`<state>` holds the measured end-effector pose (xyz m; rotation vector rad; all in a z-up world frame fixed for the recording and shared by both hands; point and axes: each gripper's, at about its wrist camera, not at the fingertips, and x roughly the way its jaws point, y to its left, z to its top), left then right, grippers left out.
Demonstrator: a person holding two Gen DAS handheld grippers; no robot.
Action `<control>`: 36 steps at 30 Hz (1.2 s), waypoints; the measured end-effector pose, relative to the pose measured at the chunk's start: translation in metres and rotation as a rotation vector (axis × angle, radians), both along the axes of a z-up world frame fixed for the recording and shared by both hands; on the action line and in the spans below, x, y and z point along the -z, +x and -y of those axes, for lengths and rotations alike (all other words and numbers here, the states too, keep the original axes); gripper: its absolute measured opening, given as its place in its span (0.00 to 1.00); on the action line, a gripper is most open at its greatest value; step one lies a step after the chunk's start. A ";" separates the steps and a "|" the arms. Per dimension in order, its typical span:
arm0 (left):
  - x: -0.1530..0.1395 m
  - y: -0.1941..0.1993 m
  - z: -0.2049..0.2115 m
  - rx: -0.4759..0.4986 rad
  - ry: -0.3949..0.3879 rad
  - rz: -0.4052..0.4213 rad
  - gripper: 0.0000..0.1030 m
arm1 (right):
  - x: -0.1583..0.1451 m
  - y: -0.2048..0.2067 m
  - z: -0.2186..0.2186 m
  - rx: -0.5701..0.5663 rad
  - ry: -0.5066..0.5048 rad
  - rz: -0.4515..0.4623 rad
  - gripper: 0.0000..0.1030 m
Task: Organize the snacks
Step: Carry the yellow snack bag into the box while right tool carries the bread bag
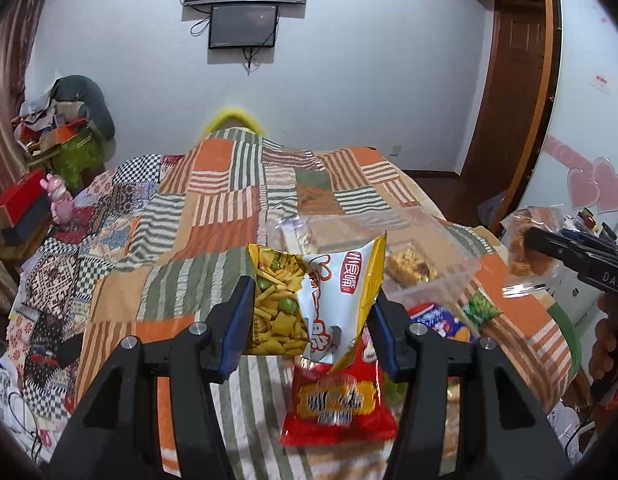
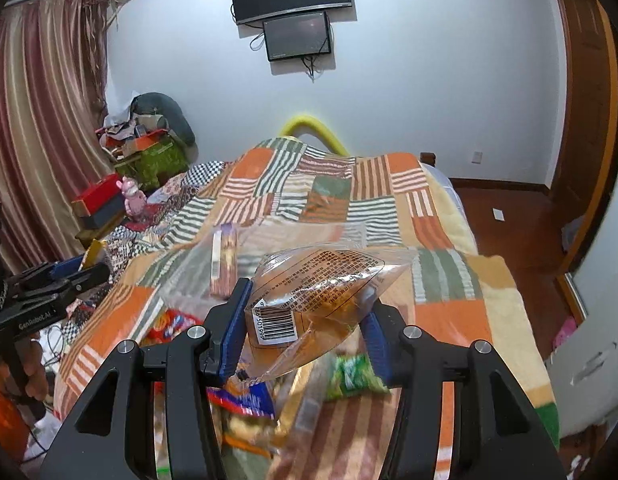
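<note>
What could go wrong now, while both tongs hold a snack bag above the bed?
1. The left tongs pinch the yellow-and-white mixed-cracker bag only by its sides; it may slip onto the red snack packet.
2. The clear plastic storage box stands near the bed's edge, so a push might tip it.
3. The right tongs squeeze the transparent pastry bag, which may crush it.

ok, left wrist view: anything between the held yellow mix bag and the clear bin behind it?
Nothing clearly. The yellow snack bag overlaps the clear plastic bin in the left wrist view; only patchwork blanket shows around them.
</note>
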<state>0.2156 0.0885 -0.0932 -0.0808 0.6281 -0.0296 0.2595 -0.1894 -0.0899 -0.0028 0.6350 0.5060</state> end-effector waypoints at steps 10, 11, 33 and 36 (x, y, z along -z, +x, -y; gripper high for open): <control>0.008 0.052 0.010 0.036 0.004 -0.012 0.52 | 0.010 0.036 -0.022 -0.029 -0.007 -0.014 0.47; 0.010 0.058 0.012 0.041 0.007 -0.018 0.52 | 0.013 0.041 -0.026 -0.035 -0.012 -0.019 0.47; 0.068 0.130 0.024 0.097 0.006 -0.210 0.55 | 0.066 0.092 -0.076 -0.151 -0.139 -0.192 0.48; 0.067 0.129 0.028 0.101 0.021 -0.206 0.63 | 0.069 0.092 -0.075 -0.164 -0.140 -0.209 0.51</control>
